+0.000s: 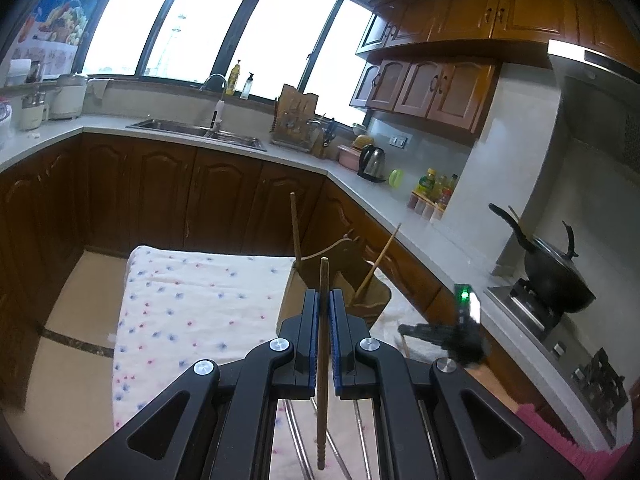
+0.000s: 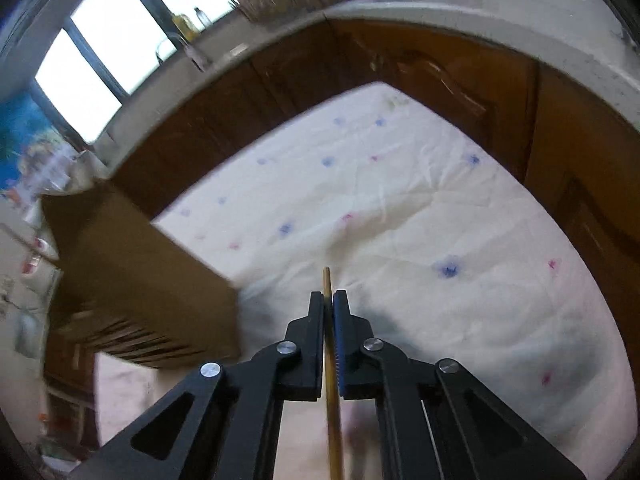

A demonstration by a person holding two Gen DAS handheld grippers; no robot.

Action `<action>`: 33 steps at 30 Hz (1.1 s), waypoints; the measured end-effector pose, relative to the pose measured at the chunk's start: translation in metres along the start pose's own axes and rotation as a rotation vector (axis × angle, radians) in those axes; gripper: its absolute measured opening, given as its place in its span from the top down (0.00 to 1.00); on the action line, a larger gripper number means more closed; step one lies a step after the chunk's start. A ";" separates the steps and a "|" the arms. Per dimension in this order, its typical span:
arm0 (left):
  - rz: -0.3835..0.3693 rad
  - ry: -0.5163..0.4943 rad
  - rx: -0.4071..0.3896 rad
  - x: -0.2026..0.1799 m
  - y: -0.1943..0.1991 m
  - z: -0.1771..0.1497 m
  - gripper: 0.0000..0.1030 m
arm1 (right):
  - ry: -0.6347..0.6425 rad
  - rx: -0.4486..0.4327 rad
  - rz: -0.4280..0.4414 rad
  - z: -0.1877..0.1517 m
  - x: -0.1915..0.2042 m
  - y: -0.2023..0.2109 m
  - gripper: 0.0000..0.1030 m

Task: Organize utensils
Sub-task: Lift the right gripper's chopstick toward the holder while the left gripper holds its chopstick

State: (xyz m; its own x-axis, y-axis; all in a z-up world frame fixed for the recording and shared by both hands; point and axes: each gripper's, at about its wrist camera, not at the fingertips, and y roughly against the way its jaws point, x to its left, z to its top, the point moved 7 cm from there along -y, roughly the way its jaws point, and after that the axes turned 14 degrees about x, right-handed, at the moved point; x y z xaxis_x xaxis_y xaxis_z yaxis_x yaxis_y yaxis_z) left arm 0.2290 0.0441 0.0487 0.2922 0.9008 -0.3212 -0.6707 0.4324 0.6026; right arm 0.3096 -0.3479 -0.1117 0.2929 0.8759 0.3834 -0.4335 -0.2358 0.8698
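My left gripper (image 1: 324, 300) is shut on a dark wooden chopstick (image 1: 322, 360), held upright above the table. Just beyond it stands a brown wooden utensil holder (image 1: 360, 280) with two chopsticks (image 1: 295, 226) leaning in it. My right gripper (image 2: 329, 304) is shut on a light wooden chopstick (image 2: 331, 380), held over the floral tablecloth (image 2: 400, 220). The holder shows blurred at the left in the right wrist view (image 2: 140, 272). The right gripper also shows in the left wrist view (image 1: 448, 334), to the right of the holder. Metal utensils (image 1: 304, 440) lie on the cloth below my left gripper.
The cloth-covered table (image 1: 192, 300) stands in a kitchen. Brown cabinets and a grey counter (image 1: 400, 216) wrap around it, with a sink (image 1: 200, 130), kettle (image 1: 372, 162) and a black wok (image 1: 556, 276) on the stove at the right.
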 end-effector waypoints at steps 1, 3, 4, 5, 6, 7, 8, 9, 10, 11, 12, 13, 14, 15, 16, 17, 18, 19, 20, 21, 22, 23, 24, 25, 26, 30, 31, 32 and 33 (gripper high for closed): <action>0.000 -0.004 -0.001 -0.002 0.001 0.000 0.97 | 0.008 -0.014 0.027 0.000 0.007 0.006 0.96; 0.002 -0.012 -0.002 -0.006 0.003 0.000 0.97 | 0.038 -0.047 0.058 -0.006 0.019 0.026 0.96; 0.002 -0.016 -0.002 -0.008 0.004 0.000 0.97 | 0.052 -0.064 0.076 -0.006 0.027 0.035 0.96; 0.001 -0.019 -0.002 -0.010 0.004 0.000 0.97 | 0.064 -0.075 0.085 -0.008 0.032 0.042 0.96; 0.001 -0.023 -0.002 -0.011 0.004 -0.001 0.97 | 0.081 -0.093 0.088 -0.010 0.037 0.051 0.96; 0.002 -0.026 -0.001 -0.012 0.005 -0.002 0.97 | 0.096 -0.110 0.100 -0.012 0.041 0.061 0.96; 0.003 -0.029 0.000 -0.014 0.005 -0.002 0.97 | 0.110 -0.126 0.119 -0.014 0.046 0.069 0.96; 0.003 -0.030 0.000 -0.015 0.006 -0.002 0.97 | 0.118 -0.139 0.130 -0.015 0.049 0.077 0.96; 0.002 -0.031 0.000 -0.016 0.006 -0.002 0.97 | 0.123 -0.147 0.137 -0.017 0.052 0.081 0.96; 0.001 -0.032 0.000 -0.016 0.007 -0.002 0.97 | 0.134 -0.166 0.155 -0.018 0.057 0.092 0.95; 0.000 -0.034 0.000 -0.016 0.007 -0.001 0.97 | 0.143 -0.180 0.166 -0.019 0.061 0.099 0.95; 0.000 -0.035 0.000 -0.017 0.007 -0.001 0.97 | 0.153 -0.194 0.175 -0.019 0.065 0.106 0.96; -0.002 -0.037 -0.001 -0.018 0.008 0.000 0.97 | 0.164 -0.209 0.185 -0.017 0.070 0.113 0.96; -0.003 -0.038 -0.001 -0.018 0.007 0.000 0.97 | 0.172 -0.219 0.189 -0.019 0.071 0.117 0.96; -0.003 -0.040 -0.002 -0.019 0.008 0.000 0.97 | 0.185 -0.235 0.187 -0.018 0.075 0.124 0.96; -0.004 -0.042 -0.003 -0.020 0.008 0.001 0.97 | 0.201 -0.255 0.179 -0.018 0.079 0.131 0.96; -0.005 -0.043 -0.003 -0.021 0.008 0.000 0.97 | 0.211 -0.269 0.176 -0.018 0.083 0.136 0.96; -0.006 -0.043 -0.004 -0.020 0.007 0.000 0.97 | 0.219 -0.280 0.181 -0.018 0.086 0.141 0.96; -0.007 -0.044 -0.005 -0.020 0.007 0.000 0.97 | 0.224 -0.286 0.188 -0.018 0.089 0.144 0.96; -0.007 -0.042 -0.005 -0.019 0.006 0.001 0.97 | 0.226 -0.290 0.191 -0.017 0.089 0.146 0.96; -0.007 -0.041 -0.004 -0.018 0.006 0.001 0.97 | 0.229 -0.295 0.196 -0.017 0.090 0.149 0.96; -0.007 -0.040 -0.004 -0.018 0.005 0.001 0.97 | 0.232 -0.302 0.198 -0.016 0.092 0.151 0.96; -0.006 -0.039 -0.004 -0.018 0.004 0.001 0.97 | 0.233 -0.305 0.199 -0.016 0.092 0.152 0.96; -0.005 -0.039 -0.005 -0.018 0.004 0.001 0.97 | 0.233 -0.309 0.203 -0.016 0.093 0.153 0.96; -0.003 -0.038 -0.005 -0.017 0.003 0.002 0.97 | 0.233 -0.313 0.206 -0.017 0.093 0.156 0.96; 0.001 -0.036 -0.009 -0.019 -0.001 0.005 0.97 | 0.233 -0.333 0.220 -0.012 0.096 0.163 0.96; 0.001 -0.036 -0.013 -0.019 -0.002 0.007 0.97 | 0.235 -0.341 0.223 -0.010 0.098 0.166 0.96; 0.001 -0.036 -0.016 -0.019 -0.003 0.009 0.97 | 0.238 -0.348 0.225 -0.009 0.098 0.168 0.96; -0.001 -0.036 -0.021 -0.019 -0.005 0.012 0.97 | 0.243 -0.360 0.225 -0.006 0.101 0.172 0.96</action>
State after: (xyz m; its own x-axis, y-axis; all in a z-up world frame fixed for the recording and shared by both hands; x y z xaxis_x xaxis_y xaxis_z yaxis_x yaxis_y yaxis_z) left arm 0.2346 0.0250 0.0606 0.3169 0.9015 -0.2949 -0.6845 0.4326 0.5868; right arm 0.2591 -0.2974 0.0747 -0.0305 0.9029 0.4287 -0.7429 -0.3074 0.5947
